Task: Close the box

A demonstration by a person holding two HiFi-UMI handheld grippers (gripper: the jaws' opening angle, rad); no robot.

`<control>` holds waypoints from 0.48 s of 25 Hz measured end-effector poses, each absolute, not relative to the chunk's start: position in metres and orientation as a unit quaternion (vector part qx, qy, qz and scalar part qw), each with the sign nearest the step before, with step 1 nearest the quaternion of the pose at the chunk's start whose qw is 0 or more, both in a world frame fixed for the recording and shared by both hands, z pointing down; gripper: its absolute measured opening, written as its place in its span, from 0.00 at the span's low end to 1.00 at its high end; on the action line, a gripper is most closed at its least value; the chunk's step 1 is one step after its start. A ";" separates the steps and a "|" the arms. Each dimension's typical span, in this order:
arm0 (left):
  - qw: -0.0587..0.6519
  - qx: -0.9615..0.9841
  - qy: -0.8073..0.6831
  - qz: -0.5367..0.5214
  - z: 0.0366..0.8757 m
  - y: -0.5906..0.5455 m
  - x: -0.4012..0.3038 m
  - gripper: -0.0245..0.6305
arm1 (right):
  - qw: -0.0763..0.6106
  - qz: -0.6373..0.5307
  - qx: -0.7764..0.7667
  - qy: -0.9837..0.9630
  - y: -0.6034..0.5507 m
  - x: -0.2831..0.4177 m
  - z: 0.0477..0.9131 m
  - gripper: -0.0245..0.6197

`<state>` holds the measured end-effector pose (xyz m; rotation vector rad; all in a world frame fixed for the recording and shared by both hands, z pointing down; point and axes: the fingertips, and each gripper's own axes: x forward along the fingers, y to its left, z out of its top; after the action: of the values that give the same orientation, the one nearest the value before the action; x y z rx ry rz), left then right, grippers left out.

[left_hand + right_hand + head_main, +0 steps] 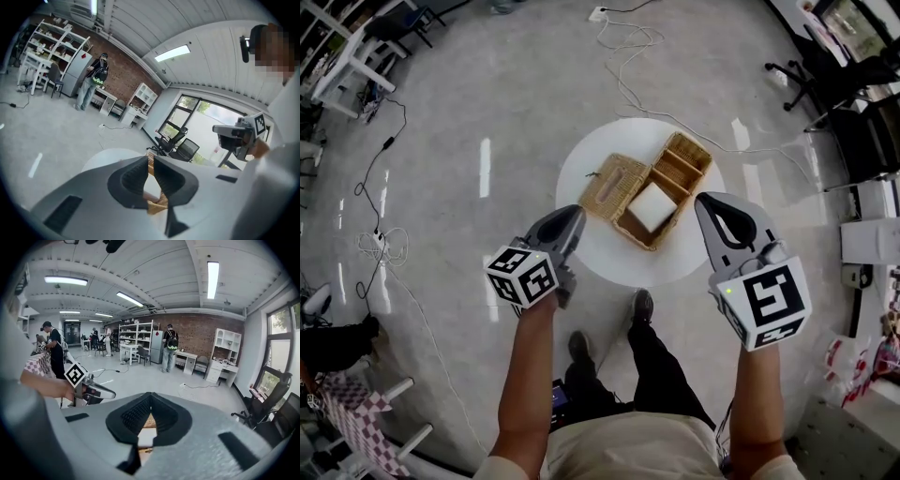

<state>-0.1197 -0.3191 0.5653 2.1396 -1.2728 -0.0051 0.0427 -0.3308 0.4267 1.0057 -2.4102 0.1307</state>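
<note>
Left gripper view shows the left gripper [150, 158] with its jaws drawn together and nothing between them; only a sliver of wicker peeks past the tips. The right gripper [150, 395] is likewise closed and empty in its own view. Seen from the head view, both tools hang over the near edge of the round white table [598, 255], one on either side of the wicker box [684, 169]. The box sits open mid-table with a white block [652, 208] in its nearest compartment. The lid [614, 185] lies thrown back flat on the box's left side, closest to the left gripper. That gripper's closed tip would probably best slip under the lid's outer edge and swing it over, while the right gripper steadies the far wall, since light wicker will likely slide. Whether a hinge joins lid to box cannot be made out, and each gripper's jaws block most of the box from its own camera.
</note>
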 end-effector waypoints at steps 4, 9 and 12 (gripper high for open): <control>0.361 0.793 -0.490 -0.013 0.606 -0.321 -0.122 0.06 | 0.269 0.058 0.370 -0.887 -0.338 0.047 0.448 0.03; 0.412 0.766 -0.492 -0.036 0.655 -0.320 -0.120 0.06 | 0.279 0.045 0.360 -0.889 -0.345 0.050 0.475 0.03; 0.438 0.749 -0.494 -0.048 0.681 -0.322 -0.119 0.06 | 0.285 0.062 0.361 -0.886 -0.347 0.051 0.488 0.03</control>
<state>-0.1187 -0.3218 0.6810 1.8631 -1.2282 -0.1196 0.0506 -0.3468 0.4883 0.9651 -2.3702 0.1661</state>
